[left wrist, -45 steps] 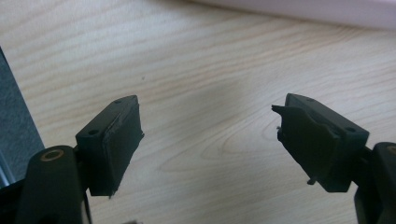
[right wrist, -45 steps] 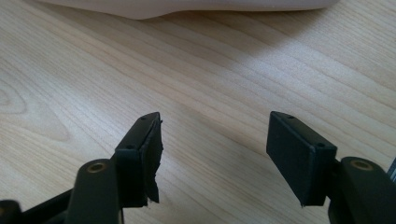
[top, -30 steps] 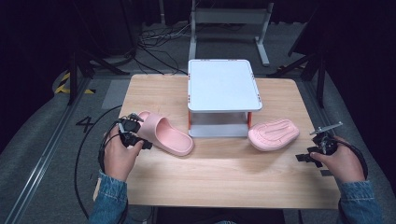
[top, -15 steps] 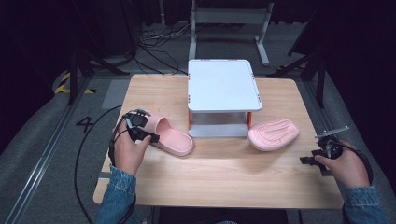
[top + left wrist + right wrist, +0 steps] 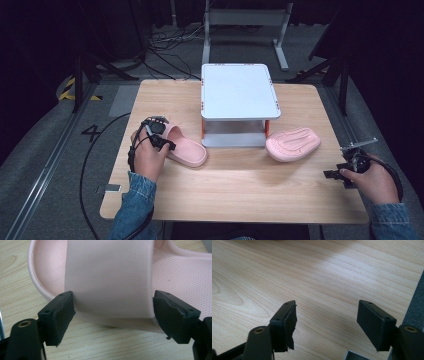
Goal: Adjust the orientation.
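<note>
Reaching for the upright pink slipper (image 5: pixel 182 147) at the left of the table (image 5: pixel 240 192), we are bringing the left gripper (image 5: pixel 156 134) up to its strap (image 5: pixel 108 277). In the left gripper view the jaws are standing spread on either side of that strap, the left pad touching or nearly touching its edge and the right pad just clear, so no grip is yet made. We judge the work to be at its opening: the slipper is resting on the wood just left of the white stand (image 5: pixel 239 97), and lifting and placing remain to be done.

The second pink slipper (image 5: pixel 292 144) is lying sole up just right of the stand, untouched. The right gripper (image 5: pixel 350 167) is waiting near the right edge, well apart from it, its jaws spread over bare wood.

As to materials, we are noting a soft, matte foam body with a finely dotted footbed and a broad smooth strap. The overturned sole is showing wavy ridges. The table is pale wood with plain grain, and the stand is a flat, round-cornered white top on short legs.
</note>
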### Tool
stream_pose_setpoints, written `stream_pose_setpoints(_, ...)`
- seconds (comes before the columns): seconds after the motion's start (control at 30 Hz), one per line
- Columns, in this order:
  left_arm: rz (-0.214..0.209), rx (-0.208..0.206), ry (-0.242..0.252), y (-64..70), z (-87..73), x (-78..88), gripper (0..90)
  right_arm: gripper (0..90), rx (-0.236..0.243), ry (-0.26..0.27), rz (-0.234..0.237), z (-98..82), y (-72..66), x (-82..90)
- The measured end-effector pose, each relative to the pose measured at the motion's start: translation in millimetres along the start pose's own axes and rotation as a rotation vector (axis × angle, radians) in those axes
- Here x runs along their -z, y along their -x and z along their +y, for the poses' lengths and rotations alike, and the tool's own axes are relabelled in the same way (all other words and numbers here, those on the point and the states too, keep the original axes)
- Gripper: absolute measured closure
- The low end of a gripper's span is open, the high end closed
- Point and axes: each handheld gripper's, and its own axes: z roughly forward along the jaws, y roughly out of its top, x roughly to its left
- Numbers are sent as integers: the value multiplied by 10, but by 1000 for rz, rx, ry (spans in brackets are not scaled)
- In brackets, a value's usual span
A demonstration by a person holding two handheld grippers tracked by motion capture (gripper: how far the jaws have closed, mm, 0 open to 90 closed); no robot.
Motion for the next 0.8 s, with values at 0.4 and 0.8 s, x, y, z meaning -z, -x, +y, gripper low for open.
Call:
stream_pose_setpoints(0.4, 31, 56, -9, -224, -196, 145, 213, 322, 5, 16, 10, 74, -13, -6)
stream_pose_setpoints(0.8, 51, 48, 9, -314, -222, 141, 253, 321, 10, 15, 17, 114, -24, -44)
